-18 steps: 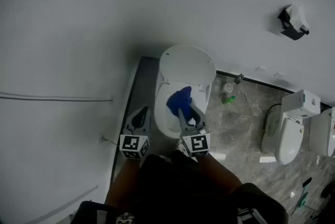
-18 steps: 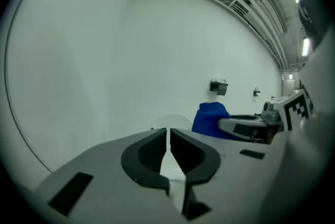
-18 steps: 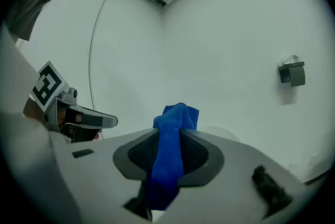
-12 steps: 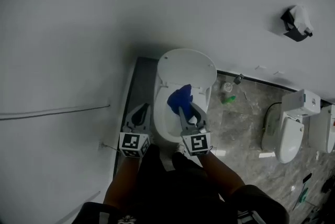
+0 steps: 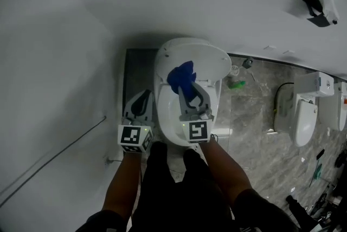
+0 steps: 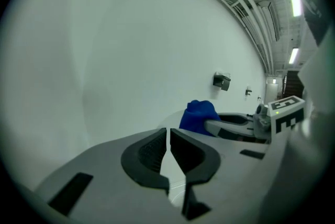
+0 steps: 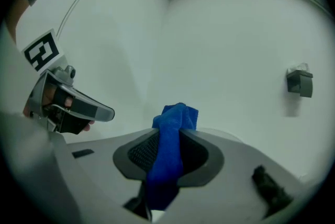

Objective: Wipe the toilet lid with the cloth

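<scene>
Our left tongs (image 5: 143,96) are closed with nothing between them, just left of the toilet bowl (image 5: 161,114). Over the bowl, our right tongs (image 5: 185,86) grip the blue cloth (image 5: 180,76) — bunched before the raised toilet lid (image 5: 210,57), contact unclear.

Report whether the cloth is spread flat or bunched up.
Bunched up: the blue cloth sits as a crumpled wad pinched in the right gripper.

A blue cloth (image 5: 180,76) in the right hand-held gripper (image 5: 190,92), at toilet lid (image 5: 211,56).
</scene>
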### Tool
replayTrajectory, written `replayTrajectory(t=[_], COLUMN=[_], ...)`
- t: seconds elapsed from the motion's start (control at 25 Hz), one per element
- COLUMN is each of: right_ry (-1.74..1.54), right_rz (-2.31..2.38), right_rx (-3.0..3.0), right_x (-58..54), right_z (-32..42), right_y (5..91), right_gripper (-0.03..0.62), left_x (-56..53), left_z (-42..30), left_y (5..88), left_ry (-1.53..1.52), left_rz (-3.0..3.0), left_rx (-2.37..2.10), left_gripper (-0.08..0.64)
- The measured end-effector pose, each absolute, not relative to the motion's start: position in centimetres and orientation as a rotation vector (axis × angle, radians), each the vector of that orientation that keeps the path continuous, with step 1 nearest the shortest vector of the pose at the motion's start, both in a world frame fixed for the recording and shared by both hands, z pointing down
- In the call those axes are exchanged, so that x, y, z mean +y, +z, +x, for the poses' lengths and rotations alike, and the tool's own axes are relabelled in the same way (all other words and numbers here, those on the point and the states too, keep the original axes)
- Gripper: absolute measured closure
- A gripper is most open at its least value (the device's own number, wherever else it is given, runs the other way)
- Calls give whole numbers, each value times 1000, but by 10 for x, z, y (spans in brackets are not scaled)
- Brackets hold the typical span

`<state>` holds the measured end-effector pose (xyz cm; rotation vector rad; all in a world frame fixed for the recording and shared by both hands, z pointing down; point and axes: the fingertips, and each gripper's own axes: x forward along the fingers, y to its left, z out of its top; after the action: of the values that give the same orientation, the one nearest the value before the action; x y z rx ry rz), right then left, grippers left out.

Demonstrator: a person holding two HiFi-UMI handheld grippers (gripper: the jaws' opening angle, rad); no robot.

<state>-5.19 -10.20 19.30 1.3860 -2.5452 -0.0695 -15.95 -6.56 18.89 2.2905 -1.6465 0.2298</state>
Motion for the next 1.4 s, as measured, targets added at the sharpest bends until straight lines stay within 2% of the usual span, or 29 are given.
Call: replayTrajectory(t=[0.56,1.4], right_ry=[-75,-5], right_rz=[1550,1943], right_rx=[-2431,-2191], right_x=[-192,-213], right_z=[-78,94], right_y=[266,272], right_gripper=[497,497], left_x=[-116,-108], left_z=[-180,-112], left_y=[259,291], left_ry=[322,372], left_rz=[2309,2349], left_rx=[-1567,-1425], left_gripper=[528,528])
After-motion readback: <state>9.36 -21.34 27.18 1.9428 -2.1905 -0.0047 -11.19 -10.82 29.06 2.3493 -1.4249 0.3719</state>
